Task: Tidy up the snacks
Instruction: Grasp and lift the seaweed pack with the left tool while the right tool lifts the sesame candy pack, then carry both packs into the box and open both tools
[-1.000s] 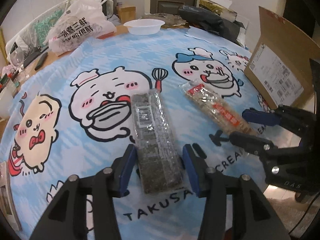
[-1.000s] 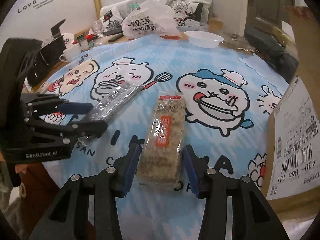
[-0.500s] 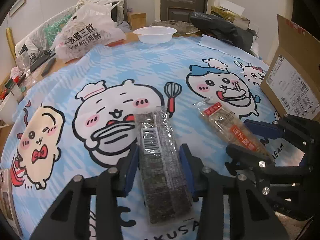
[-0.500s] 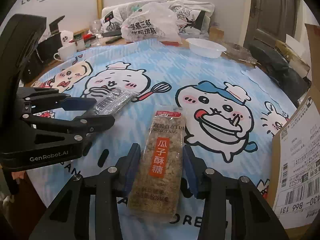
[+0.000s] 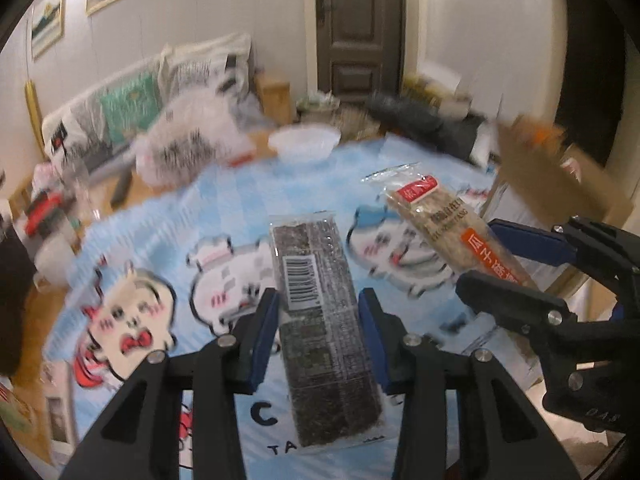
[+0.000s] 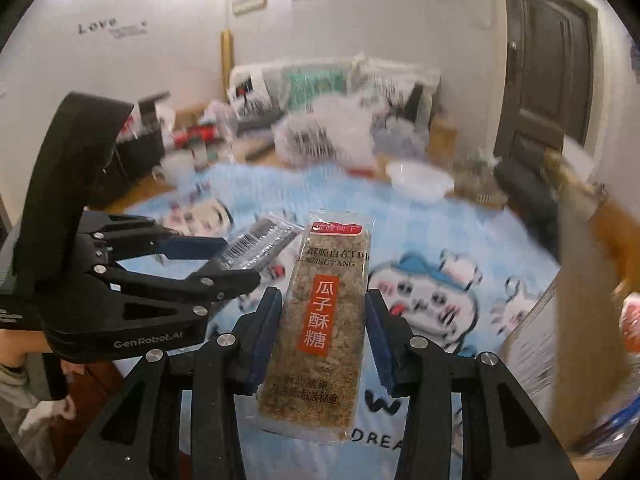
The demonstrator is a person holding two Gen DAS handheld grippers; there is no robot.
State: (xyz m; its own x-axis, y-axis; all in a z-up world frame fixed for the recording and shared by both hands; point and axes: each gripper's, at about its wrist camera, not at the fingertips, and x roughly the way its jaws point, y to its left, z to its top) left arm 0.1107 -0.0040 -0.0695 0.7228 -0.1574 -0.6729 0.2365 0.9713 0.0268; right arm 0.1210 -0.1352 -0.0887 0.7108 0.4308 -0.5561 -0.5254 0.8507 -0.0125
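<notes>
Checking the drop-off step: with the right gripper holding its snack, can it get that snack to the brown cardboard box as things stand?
Probably yes. The right gripper has its jaws shut on the tan seed-brittle packet, lifted off the tablecloth, and the brown cardboard box stands close on its right with nothing visible between them.

Each view is taken from just behind a hand-held gripper, angled down and forward over the counter (image 5: 240,208) toward the far door (image 5: 360,28). The same cartoon cloth, bowl (image 6: 420,180) and door are shared by both.
</notes>
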